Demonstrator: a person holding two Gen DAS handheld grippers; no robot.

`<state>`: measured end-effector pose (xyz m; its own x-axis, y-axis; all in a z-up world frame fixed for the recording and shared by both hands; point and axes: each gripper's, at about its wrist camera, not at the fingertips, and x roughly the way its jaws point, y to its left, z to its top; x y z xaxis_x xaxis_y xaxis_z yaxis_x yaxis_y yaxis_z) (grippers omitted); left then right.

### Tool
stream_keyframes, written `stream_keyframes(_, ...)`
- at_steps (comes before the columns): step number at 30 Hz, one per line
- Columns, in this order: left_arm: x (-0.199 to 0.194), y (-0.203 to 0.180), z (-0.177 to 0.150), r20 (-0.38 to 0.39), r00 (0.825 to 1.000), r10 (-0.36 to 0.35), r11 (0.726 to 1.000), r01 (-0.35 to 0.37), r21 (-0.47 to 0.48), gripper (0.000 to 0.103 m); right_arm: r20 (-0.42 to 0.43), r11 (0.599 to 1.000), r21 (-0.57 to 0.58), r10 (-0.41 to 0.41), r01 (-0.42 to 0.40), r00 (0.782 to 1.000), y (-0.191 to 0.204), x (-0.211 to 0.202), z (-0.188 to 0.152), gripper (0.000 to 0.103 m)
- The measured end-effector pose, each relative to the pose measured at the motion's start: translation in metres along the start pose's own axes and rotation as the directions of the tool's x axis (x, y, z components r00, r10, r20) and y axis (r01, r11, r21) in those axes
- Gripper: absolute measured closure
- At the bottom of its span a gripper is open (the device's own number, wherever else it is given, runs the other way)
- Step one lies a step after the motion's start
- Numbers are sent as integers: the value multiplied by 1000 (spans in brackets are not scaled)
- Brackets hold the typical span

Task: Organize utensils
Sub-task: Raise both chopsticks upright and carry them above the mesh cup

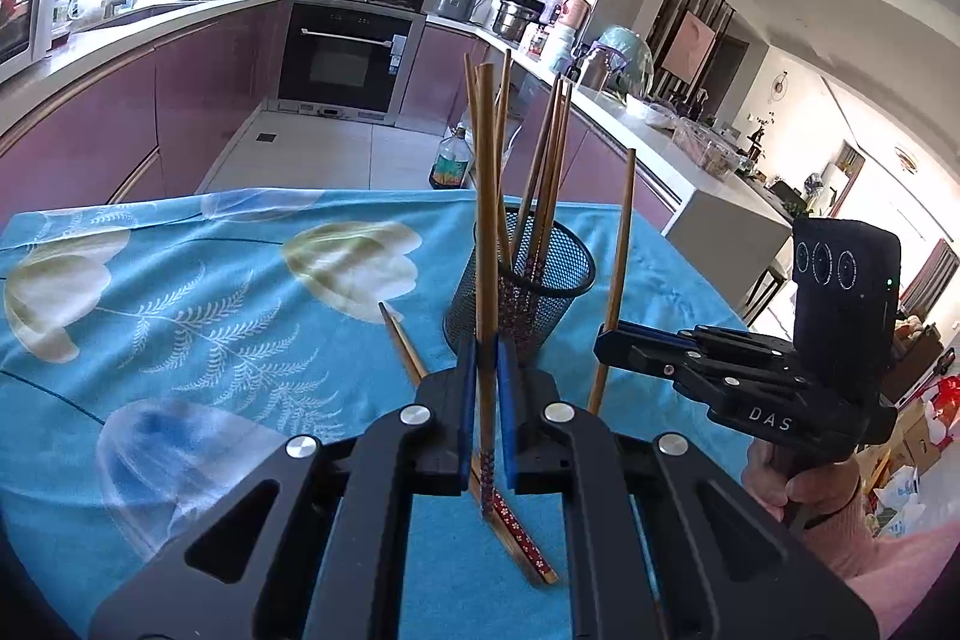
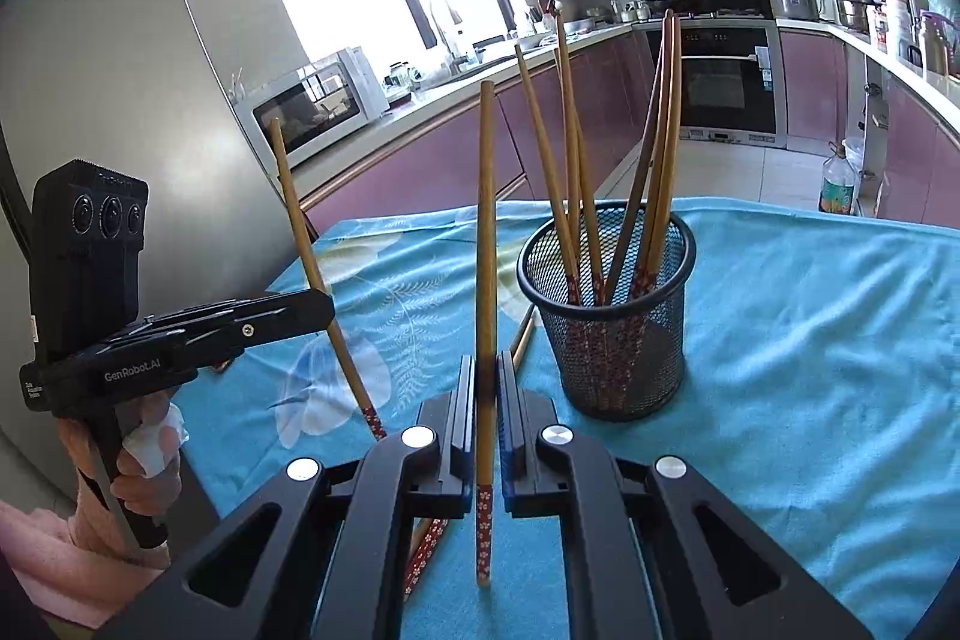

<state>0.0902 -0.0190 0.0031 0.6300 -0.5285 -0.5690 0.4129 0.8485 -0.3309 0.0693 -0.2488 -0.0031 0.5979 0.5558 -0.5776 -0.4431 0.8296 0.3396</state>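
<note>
Left gripper [image 1: 485, 358]: clenched on one chopstick [image 1: 486, 244], pinched between the blue pads near its patterned lower end. Long axis near upright, plain end up, red flowered end down and clear of the cloth.

Right gripper [image 2: 487, 382]: clenched on a second chopstick [image 2: 486, 280], same manner. Long axis upright, plain end up, flowered end hanging below the pads.

Count: 2 grippers, each holding 1 chopstick. Seen from the right wrist, the left gripper's stick leans slightly, top tilted toward the refrigerator [image 2: 120, 70].

Loose chopsticks [image 1: 516, 532] on the table: two appear to lie side by side under the left gripper, running diagonally, flowered ends toward the camera; exact count uncertain, partly hidden.

Mesh cup [image 2: 606, 334]: 1, black, round, upright on the blue floral cloth [image 2: 780, 340], just beyond both grippers. It holds about six chopsticks [image 2: 660, 148], flowered ends down, plain ends fanning up and out; some overlap, so the count is approximate.

Hands: a hand [image 2: 144, 466] wraps the left gripper's handle from below, gripper angled down toward the table. The other hand [image 1: 792, 478], pink sleeve at the wrist, holds the right gripper likewise.

Behind: kitchen counters, oven [image 1: 348, 64], one bottle [image 1: 450, 160] on the floor.
</note>
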Motion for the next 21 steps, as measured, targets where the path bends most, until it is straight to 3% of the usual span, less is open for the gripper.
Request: stream_keyframes(21, -12, -27, 54, 125, 991, -48, 998, 42, 52, 95, 141, 998, -46, -40, 47, 989, -5, -37, 44, 97)
